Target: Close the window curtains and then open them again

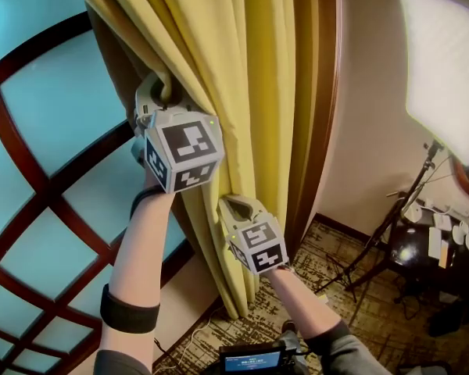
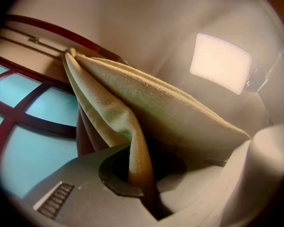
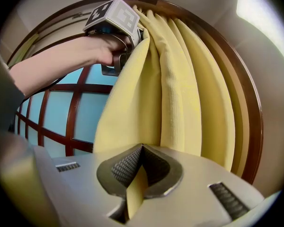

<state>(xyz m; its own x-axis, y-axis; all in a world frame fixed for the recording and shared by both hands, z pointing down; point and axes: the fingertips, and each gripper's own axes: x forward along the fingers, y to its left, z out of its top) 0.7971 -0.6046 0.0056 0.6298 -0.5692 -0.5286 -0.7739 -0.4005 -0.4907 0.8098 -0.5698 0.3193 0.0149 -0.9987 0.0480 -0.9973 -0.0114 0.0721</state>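
Note:
A yellow curtain hangs bunched in folds against the dark wooden frame at the window's right side. My left gripper is shut on the curtain's edge up high; in the left gripper view a fold of the curtain runs down between the closed jaws. Lower down, my right gripper is shut on the same edge, and the right gripper view shows a strip of curtain pinched between its pads. The left gripper and the hand holding it appear there, above.
The window with teal panes and dark red bars fills the left. A bright light panel on a stand is at the right, over patterned carpet with cables and small gear. The wooden frame stands just right of the curtain.

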